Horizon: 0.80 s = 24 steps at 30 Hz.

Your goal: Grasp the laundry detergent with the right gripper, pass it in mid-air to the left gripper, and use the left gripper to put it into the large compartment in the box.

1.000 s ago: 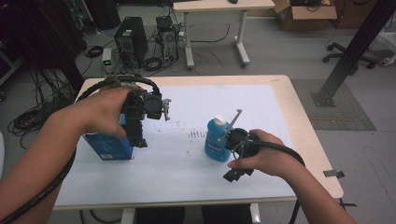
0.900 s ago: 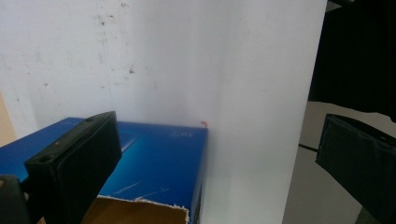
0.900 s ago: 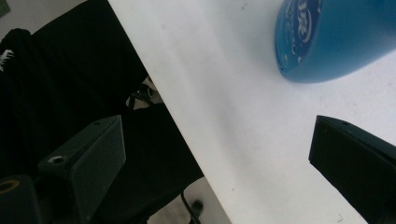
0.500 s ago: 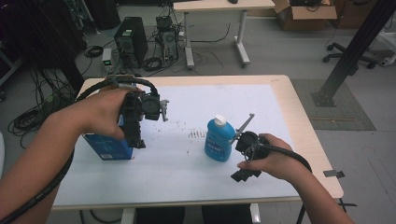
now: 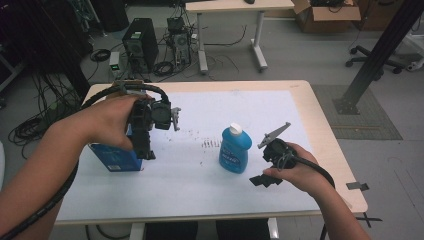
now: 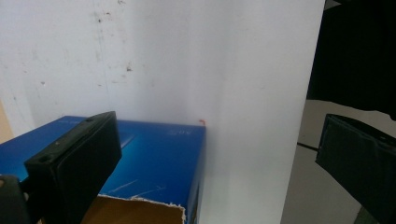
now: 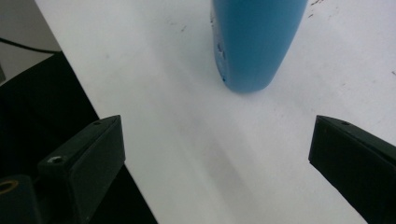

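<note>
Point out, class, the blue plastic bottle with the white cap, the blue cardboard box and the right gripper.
blue plastic bottle with the white cap [image 5: 234,152], high view, on its labelled body.
blue cardboard box [image 5: 116,158], high view, on its front face.
right gripper [image 5: 260,181], high view, between its fingertips.

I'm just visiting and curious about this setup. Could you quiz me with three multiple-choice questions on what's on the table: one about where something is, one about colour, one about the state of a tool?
1. Where does the blue bottle stand relative to the blue box in the high view?
A. To its right
B. On top of it
C. Inside it

2. What colour is the bottle's cap?
A. Red
B. White
C. Black

3. How do the jaws of the right gripper stand?
A. Clamped on the bottle
C. Shut on nothing
B. Wide apart, holding nothing

Answers: 1 A, the bottle stands apart on the white sheet, right of the box. 2 B, the cap looks white against the blue body. 3 B, the right gripper view shows bare sheet between the jaws, the bottle beyond them.
</note>
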Motion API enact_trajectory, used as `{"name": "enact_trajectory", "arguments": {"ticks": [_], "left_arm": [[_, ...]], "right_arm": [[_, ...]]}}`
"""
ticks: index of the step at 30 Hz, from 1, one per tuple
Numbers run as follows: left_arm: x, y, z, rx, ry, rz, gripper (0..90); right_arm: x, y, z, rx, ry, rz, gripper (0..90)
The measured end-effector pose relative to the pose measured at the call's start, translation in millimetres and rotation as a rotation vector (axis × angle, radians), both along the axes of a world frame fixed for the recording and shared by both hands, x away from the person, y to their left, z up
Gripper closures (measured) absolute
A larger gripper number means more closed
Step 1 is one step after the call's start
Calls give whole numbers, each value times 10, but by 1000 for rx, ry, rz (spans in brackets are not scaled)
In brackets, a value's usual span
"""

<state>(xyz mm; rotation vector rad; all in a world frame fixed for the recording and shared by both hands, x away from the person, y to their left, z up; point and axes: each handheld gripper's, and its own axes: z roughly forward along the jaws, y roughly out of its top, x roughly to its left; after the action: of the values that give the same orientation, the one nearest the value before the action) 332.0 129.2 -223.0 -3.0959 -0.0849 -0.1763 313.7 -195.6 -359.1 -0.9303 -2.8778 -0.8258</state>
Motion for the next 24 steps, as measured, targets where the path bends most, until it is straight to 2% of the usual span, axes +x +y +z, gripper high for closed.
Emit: {"name": "enact_trajectory", "arguments": {"ticks": [8, 9, 15, 18, 24], "left_arm": [[-6, -7, 7, 1, -1, 1, 4], [-3, -7, 11, 0, 1, -1, 3], [14, -1, -7, -8, 2, 3, 4], [11, -1, -19, -11, 4, 4, 4], [17, -5, -41, -8, 13, 8, 4]], "right_arm": [[42, -44, -138, 81, -50, -18, 35], [58, -47, -174, 99, -67, -19, 35], [110, -24, -273, 138, -110, -16, 33], [143, 16, -346, 187, -141, -30, 31], [173, 102, -435, 204, -180, -46, 28]]}}
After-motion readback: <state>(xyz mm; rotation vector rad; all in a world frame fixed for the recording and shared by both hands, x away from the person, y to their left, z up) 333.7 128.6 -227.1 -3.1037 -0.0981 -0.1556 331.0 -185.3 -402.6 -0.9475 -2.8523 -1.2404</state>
